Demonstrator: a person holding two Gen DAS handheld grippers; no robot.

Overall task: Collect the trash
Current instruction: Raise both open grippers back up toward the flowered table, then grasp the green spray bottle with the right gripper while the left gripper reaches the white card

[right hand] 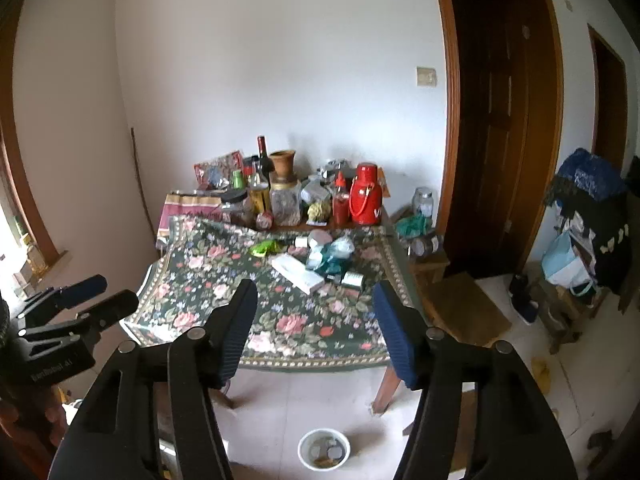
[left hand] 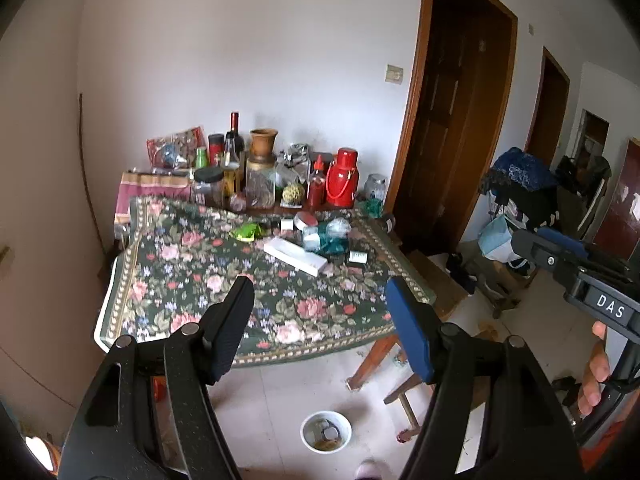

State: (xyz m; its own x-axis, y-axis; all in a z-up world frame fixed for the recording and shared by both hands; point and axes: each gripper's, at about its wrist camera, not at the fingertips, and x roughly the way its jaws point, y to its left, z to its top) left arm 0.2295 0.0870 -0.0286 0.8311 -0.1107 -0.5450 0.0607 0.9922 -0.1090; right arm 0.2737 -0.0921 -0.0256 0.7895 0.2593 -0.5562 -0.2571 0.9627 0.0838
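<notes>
A lived-in home room is showing: a floral-clothed table [right hand: 280, 320] carrying a red thermos [right hand: 365, 200] and bottles at twelve o'clock, wooden doors [right hand: 500, 140] standing at two o'clock.

Jars and bottles [left hand: 256, 176] behind wrappers [left hand: 316, 236] on table [left hand: 192, 280], bowl [left hand: 326, 432] on floor in front

Room: corner of a white-walled room, daylight, pale tiled floor.

Wooden-legged table [right hand: 386, 380] under a floral cloth [right hand: 280, 320] at centre; jars, bottles and a red flask [right hand: 364, 200] crowd its 12 o'clock edge against the wall. Dark wooden door [right hand: 500, 120] at 1 o'clock, wall switch [right hand: 426, 76] beside its frame. Window sill [right hand: 44, 264] at 9 o'clock. White bowl [right hand: 324, 449] on the floor at 6 o'clock.
</notes>
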